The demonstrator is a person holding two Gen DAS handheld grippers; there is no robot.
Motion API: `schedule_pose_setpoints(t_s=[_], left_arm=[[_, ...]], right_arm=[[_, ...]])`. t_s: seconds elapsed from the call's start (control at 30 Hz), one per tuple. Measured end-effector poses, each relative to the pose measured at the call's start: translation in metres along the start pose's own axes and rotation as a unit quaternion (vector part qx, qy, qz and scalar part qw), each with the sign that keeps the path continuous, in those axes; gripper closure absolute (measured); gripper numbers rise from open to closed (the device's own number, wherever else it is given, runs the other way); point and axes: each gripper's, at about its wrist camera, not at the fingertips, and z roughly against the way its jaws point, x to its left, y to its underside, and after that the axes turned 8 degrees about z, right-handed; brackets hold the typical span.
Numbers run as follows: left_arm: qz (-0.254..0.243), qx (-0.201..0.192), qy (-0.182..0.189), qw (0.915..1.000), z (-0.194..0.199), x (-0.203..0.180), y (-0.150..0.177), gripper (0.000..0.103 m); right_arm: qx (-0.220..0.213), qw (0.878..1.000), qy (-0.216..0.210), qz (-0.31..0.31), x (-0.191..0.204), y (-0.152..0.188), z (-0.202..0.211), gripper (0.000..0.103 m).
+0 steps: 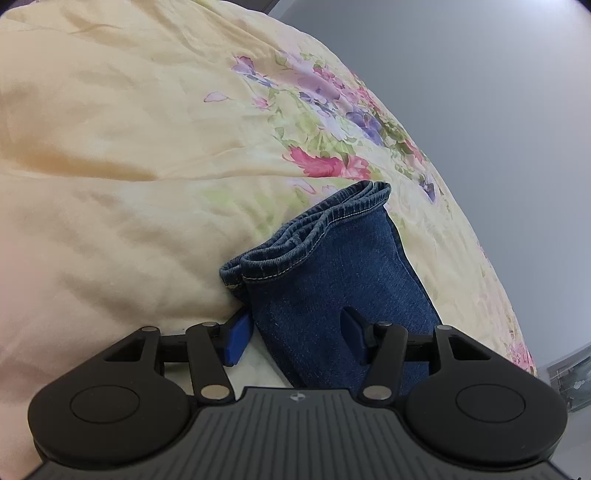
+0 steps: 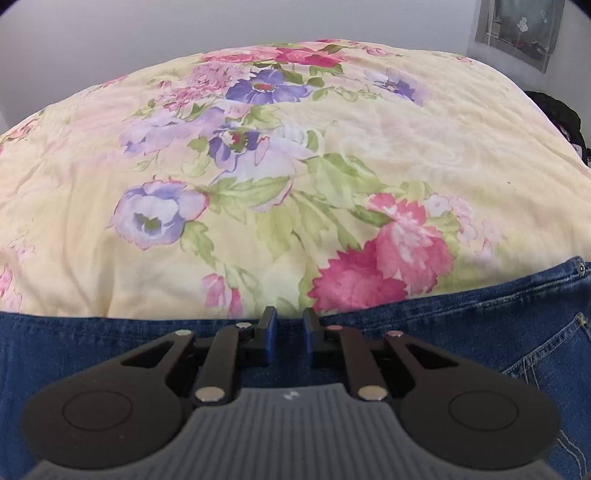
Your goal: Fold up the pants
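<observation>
Blue denim pants lie on a yellow floral bedspread (image 1: 129, 147). In the left wrist view the stacked leg hems (image 1: 325, 229) point away from me. My left gripper (image 1: 295, 332) is open, its fingers wide apart either side of the leg ends, the right finger (image 1: 351, 328) resting on the denim. In the right wrist view the pants (image 2: 461, 325) stretch across the bottom, with a back pocket at the right. My right gripper (image 2: 288, 325) sits over the pants' far edge with a narrow gap between the jaws, nothing clearly pinched.
The bedspread (image 2: 295, 166) fills most of both views. A grey wall (image 1: 480, 110) stands beyond the bed. A framed picture (image 2: 521, 29) hangs at the upper right, and a dark object (image 2: 561, 118) lies at the bed's right edge.
</observation>
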Motion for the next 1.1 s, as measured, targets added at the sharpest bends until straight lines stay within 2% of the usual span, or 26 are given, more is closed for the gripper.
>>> schedule_pose_setpoints(t_s=[0.1, 0.2, 0.3, 0.4, 0.47, 0.53, 0.63, 0.7, 0.83, 0.93, 1.1], left_arm=[[0.002, 0.004, -0.003, 1.0, 0.0, 0.0, -0.002, 0.04], [0.002, 0.005, -0.009, 0.9999, -0.001, -0.001, -0.003, 0.041], [0.0, 0.003, -0.017, 0.9998, -0.003, -0.004, -0.002, 0.042], [-0.007, 0.0, -0.025, 0.9997, -0.003, -0.007, -0.001, 0.043], [-0.013, 0.0, -0.036, 0.9993, -0.005, -0.008, 0.0, 0.048], [-0.014, -0.004, -0.044, 0.9989, -0.006, -0.007, 0.001, 0.057], [-0.003, -0.011, -0.042, 0.9991, -0.005, -0.001, 0.002, 0.061], [0.0, -0.015, -0.042, 0.999, -0.005, 0.0, 0.002, 0.061], [-0.005, -0.015, -0.046, 0.9988, -0.005, -0.002, 0.003, 0.061], [-0.001, -0.015, -0.045, 0.9989, -0.005, -0.001, 0.002, 0.061], [0.024, -0.011, -0.03, 0.9992, -0.002, 0.004, -0.001, 0.061]], right_arm=[[-0.001, 1.0, 0.005, 0.01, 0.002, -0.003, 0.001, 0.096], [-0.016, 1.0, 0.01, 0.01, -0.012, -0.003, 0.024, 0.095], [-0.034, 0.999, 0.019, -0.002, -0.055, 0.004, 0.061, 0.095], [-0.038, 0.996, 0.077, -0.014, -0.113, 0.013, 0.089, 0.095], [-0.032, 0.992, 0.114, -0.043, -0.158, 0.021, 0.101, 0.095], [-0.027, 0.986, 0.145, -0.075, -0.2, 0.029, 0.103, 0.095], [-0.045, 0.983, 0.142, -0.11, -0.235, 0.032, 0.098, 0.095], [-0.045, 0.985, 0.128, -0.111, -0.24, 0.03, 0.085, 0.097], [-0.022, 0.985, 0.134, -0.104, -0.241, 0.026, 0.045, 0.103], [-0.005, 0.986, 0.129, -0.107, -0.243, 0.028, 0.024, 0.103], [0.002, 0.985, 0.151, -0.08, -0.23, 0.023, 0.028, 0.103]])
